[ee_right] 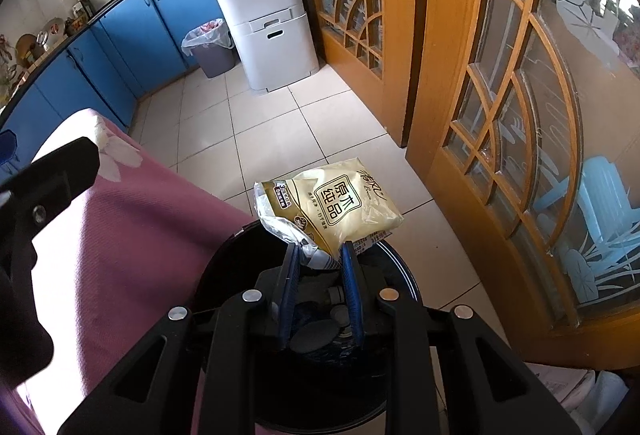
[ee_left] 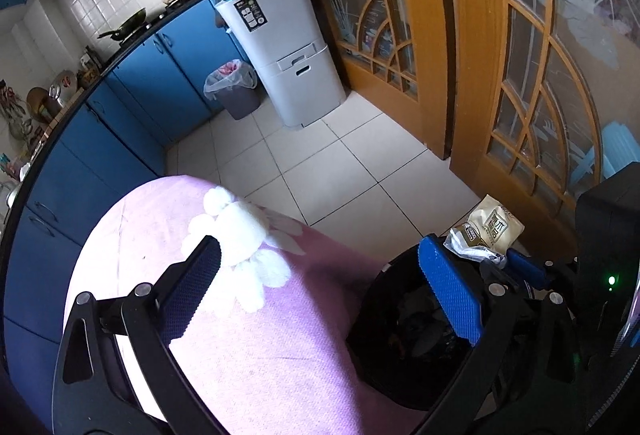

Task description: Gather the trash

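Cream tissue wrapper (ee_right: 334,205) tilts away, pinched in right gripper (ee_right: 320,255) jaws.

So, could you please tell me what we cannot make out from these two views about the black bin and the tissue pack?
- Black bin contents: right wrist view, hidden by the right hand-held gripper; left wrist view, too dark.
- Tissue pack lower end: right wrist view, covered by the blue pads gripping it.
- Bin's base: cut off by the bottom edge, both views.
- Left hand-held gripper: open and holding nothing; what it released cannot be made out.
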### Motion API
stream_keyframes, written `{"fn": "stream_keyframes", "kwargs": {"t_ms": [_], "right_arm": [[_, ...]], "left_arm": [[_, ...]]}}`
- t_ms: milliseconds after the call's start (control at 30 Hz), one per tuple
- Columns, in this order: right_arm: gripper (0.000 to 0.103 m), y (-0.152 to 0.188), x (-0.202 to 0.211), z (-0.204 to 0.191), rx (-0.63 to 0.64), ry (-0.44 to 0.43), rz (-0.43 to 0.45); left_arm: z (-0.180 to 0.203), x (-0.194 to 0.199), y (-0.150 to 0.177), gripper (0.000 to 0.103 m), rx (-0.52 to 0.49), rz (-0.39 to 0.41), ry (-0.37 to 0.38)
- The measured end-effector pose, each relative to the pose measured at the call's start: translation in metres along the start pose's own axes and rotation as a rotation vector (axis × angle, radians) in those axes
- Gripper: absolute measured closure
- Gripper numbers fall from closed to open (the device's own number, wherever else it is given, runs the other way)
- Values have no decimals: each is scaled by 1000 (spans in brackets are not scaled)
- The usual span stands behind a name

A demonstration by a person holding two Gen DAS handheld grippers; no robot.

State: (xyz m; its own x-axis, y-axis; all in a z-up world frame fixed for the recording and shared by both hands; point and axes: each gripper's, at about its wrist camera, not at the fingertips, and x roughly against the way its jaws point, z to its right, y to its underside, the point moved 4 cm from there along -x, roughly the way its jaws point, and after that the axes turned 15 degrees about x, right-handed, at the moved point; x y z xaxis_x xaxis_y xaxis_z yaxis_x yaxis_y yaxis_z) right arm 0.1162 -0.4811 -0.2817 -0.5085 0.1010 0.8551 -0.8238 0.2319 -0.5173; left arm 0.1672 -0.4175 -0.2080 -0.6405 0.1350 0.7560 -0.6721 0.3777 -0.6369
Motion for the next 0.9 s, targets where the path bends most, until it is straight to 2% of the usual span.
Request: {"fn": "stream_keyframes", "kwargs": {"t_ms": [133, 300, 333, 367, 400, 900], "right_arm": [[78, 1, -2, -3, -15, -24, -9], [77, 1, -3, -7, -3, -7, -27], [58, 2, -4, -8, -4, -14, -27], [21, 2, -3, -8, -8, -19, -23], [16, 2, -1, -7, -11, -21, -6], [16, 1, -2, -4, -21, -15, -11]], "left_arm": [[-6, 1, 0, 5, 15, -4, -1], [-11, 1, 0, 5, 25, -11, 3], [-11, 1, 0, 5, 26, -13, 2], [-11, 1, 0, 5, 27, -15, 2], [-12, 0, 0, 5, 29, -19, 5], [-12, -3, 4, 4, 38, -46, 12]]}}
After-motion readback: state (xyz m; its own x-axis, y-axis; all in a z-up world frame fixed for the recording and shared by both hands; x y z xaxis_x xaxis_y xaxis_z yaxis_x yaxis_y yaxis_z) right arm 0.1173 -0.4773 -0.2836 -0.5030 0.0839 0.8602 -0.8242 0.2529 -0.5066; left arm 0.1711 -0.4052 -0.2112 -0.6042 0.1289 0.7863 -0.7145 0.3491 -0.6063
